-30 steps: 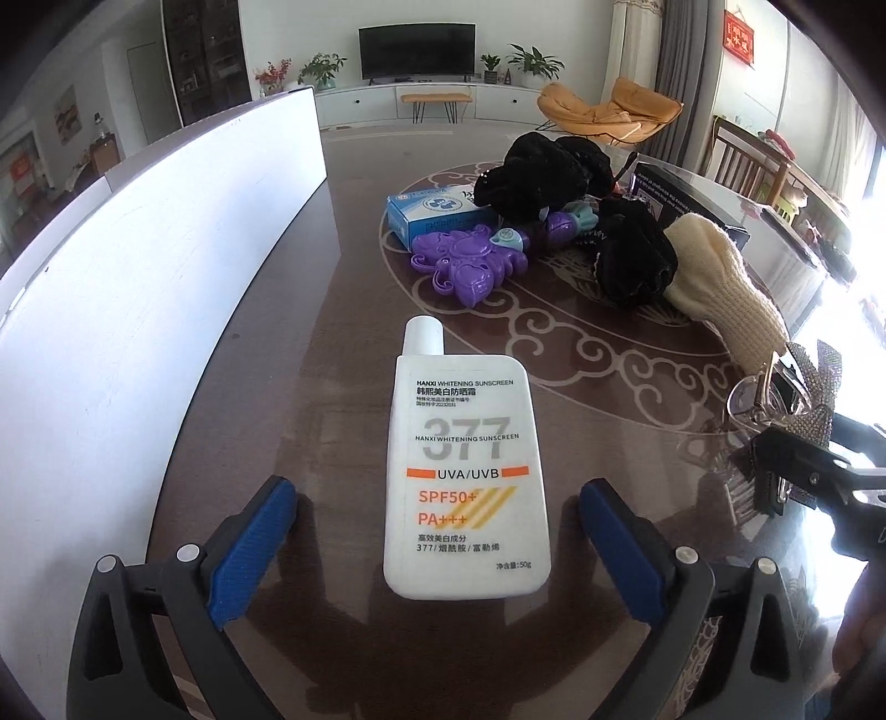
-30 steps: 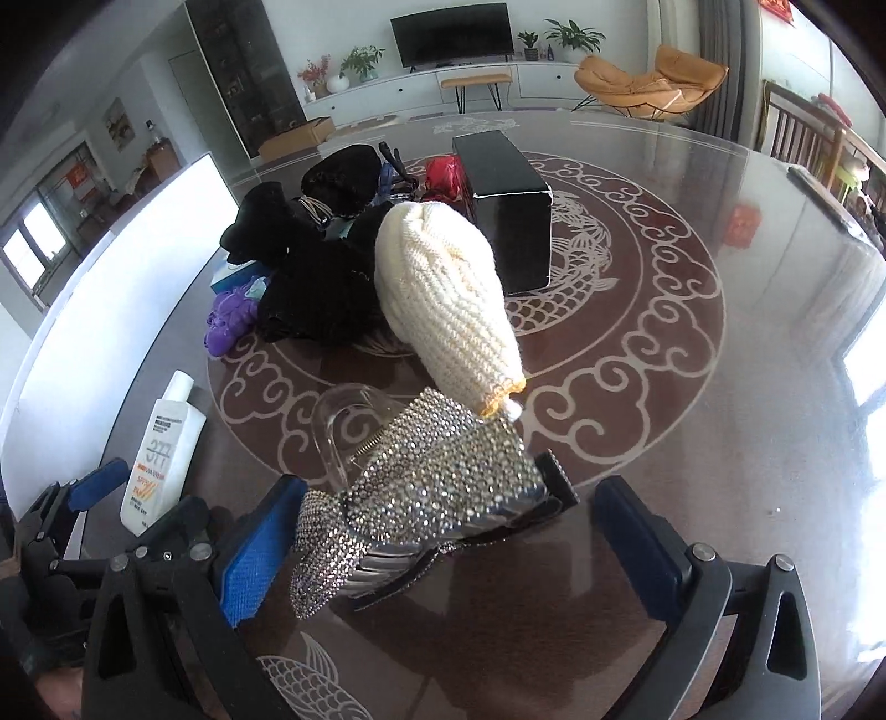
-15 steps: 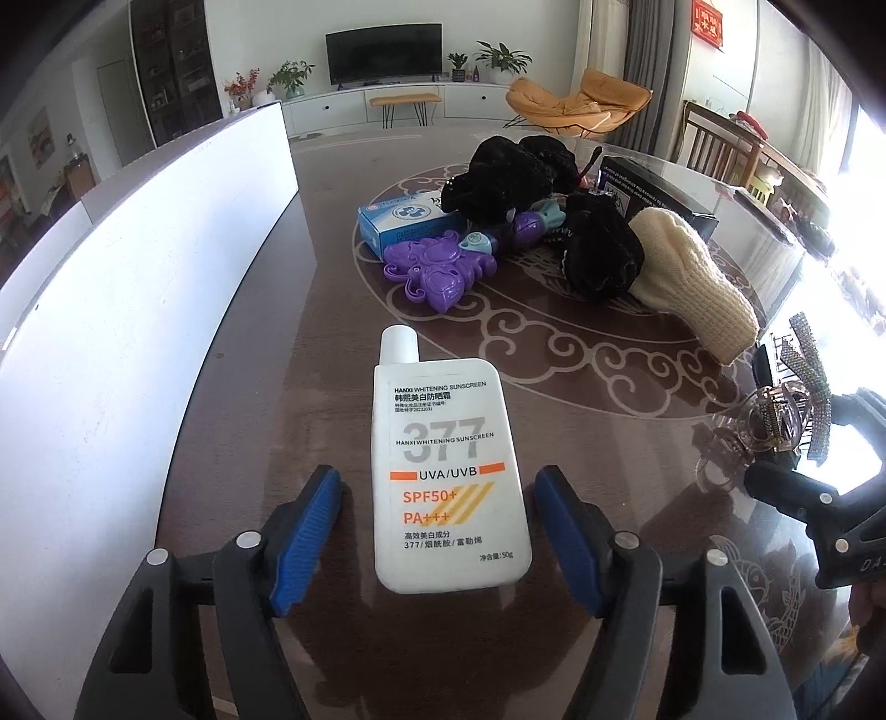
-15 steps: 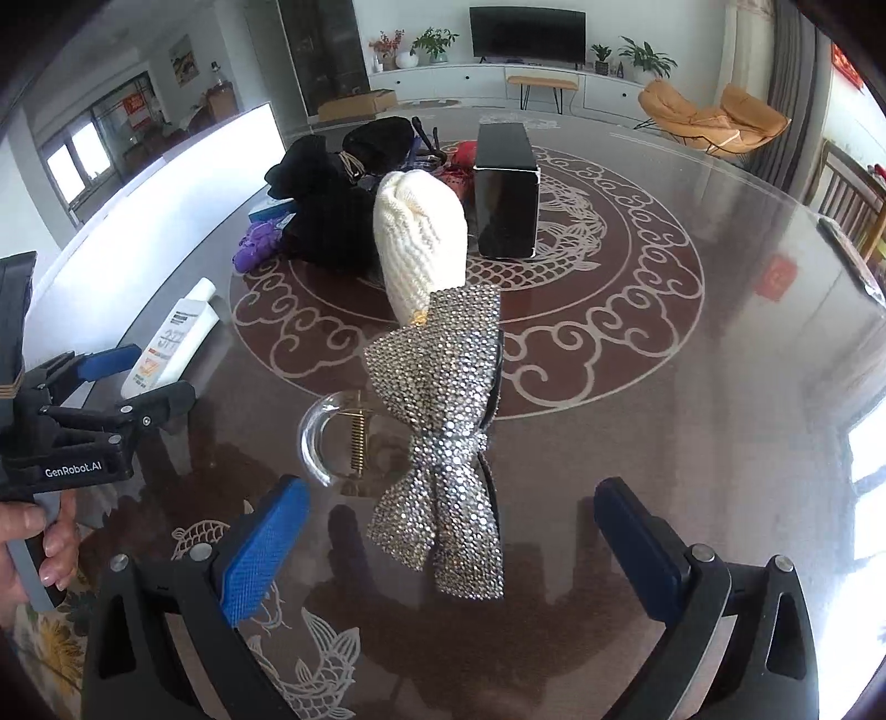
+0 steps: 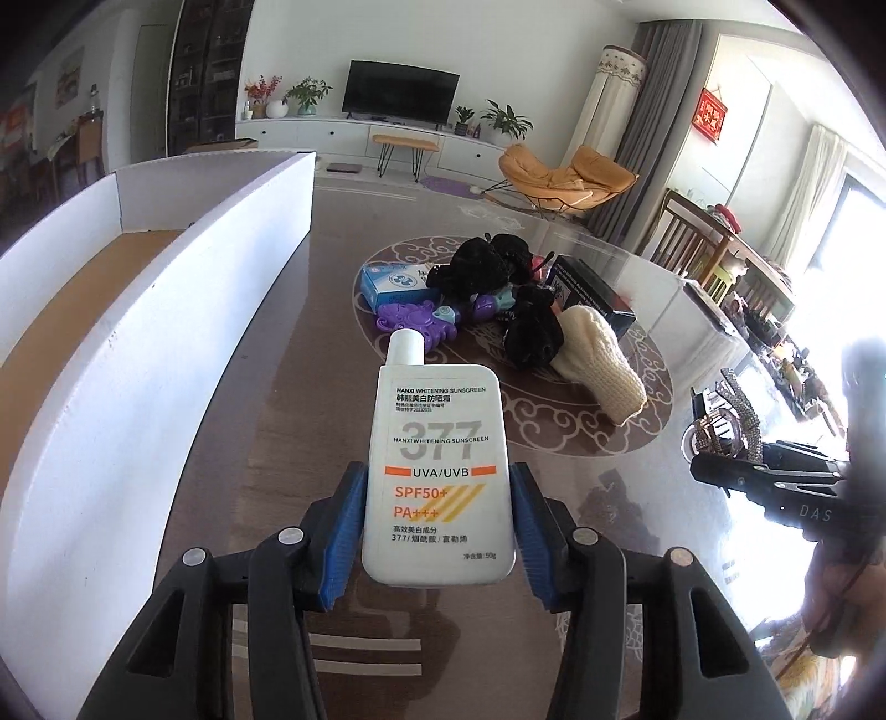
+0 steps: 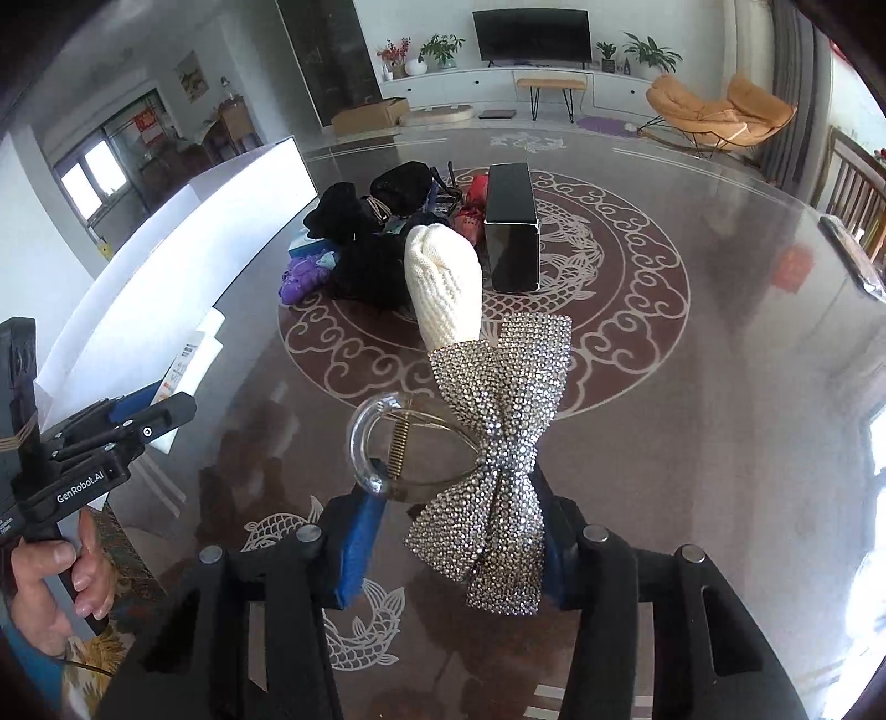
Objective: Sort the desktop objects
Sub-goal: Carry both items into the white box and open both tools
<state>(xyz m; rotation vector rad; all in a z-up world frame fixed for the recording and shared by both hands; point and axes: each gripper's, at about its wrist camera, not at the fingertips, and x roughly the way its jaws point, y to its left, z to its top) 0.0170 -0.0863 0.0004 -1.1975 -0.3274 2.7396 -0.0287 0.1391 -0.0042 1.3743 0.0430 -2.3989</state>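
The left claw (image 5: 437,526) is closed on a white sunscreen bottle (image 5: 437,471), its blue pads pressing the bottle's lower sides, cap pointing away. The bottle appears lifted clear of the surface (image 5: 277,387). The right claw (image 6: 451,531) is clamped on a rhinestone bow hair clip (image 6: 498,443), gripping near the bow's knot, with the clear clip loop sticking out to the left.

Just left of the sunscreen stands a long white box (image 5: 138,343) with a brown floor, probably the sorting bin. To do this well, carry each item level over the box wall, lower it inside before releasing, and keep the two claws apart so they do not collide.

The surface is a dark glossy round table with a pale scroll medallion. At its middle lie a cream knitted item (image 6: 443,288), black fabric pieces (image 6: 360,266), a purple toy (image 5: 415,321), a blue packet (image 5: 393,279) and a black box (image 6: 512,243). Beyond is a bright living room with a television (image 6: 531,33) and an orange lounge chair (image 5: 565,177).
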